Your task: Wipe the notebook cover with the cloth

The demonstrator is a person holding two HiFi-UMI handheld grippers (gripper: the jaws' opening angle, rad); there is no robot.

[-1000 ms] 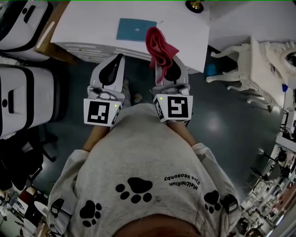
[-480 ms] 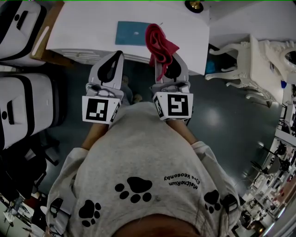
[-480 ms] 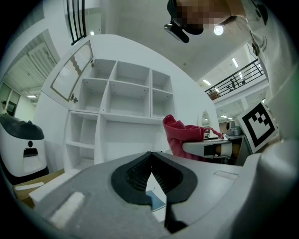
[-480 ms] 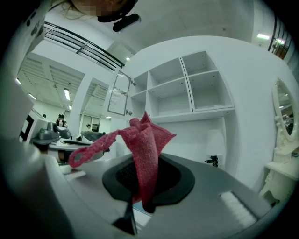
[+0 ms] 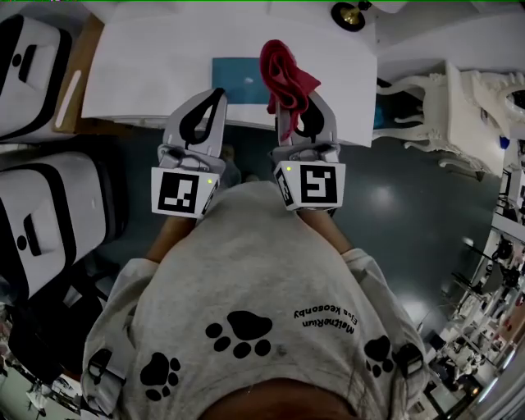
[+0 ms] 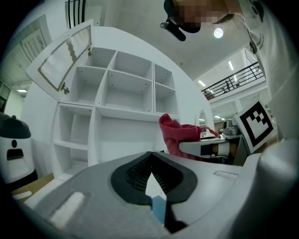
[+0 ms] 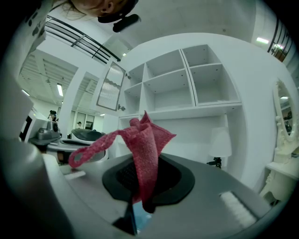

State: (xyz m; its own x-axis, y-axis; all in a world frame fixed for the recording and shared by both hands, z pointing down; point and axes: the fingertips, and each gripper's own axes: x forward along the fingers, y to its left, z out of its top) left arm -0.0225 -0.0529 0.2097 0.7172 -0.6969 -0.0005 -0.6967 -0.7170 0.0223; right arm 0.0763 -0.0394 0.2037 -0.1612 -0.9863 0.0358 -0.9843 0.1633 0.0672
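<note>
A teal notebook (image 5: pixel 238 79) lies flat on the white table (image 5: pixel 148 66), near its front edge. My right gripper (image 5: pixel 285 111) is shut on a red cloth (image 5: pixel 285 75), which stands up in folds over the notebook's right end. In the right gripper view the cloth (image 7: pixel 145 144) rises from the shut jaws, with a sliver of the notebook (image 7: pixel 139 217) below. My left gripper (image 5: pixel 215 95) is shut on nothing, its tip at the table's front edge just left of the notebook. In the left gripper view the notebook (image 6: pixel 159 207) shows through the gap under the pads, and the cloth (image 6: pixel 180 135) is at the right.
A small black and gold object (image 5: pixel 351 12) stands at the table's back right. White ornate chairs (image 5: pixel 426 115) stand to the right over dark floor. Large white cases (image 5: pixel 49 205) and a wooden board (image 5: pixel 70 82) are at the left. A white shelf unit (image 6: pixel 117 93) rises behind the table.
The table and notebook have come nearer in the head view. Both grippers now reach over the table's front edge, and the cloth stays in the right gripper.
</note>
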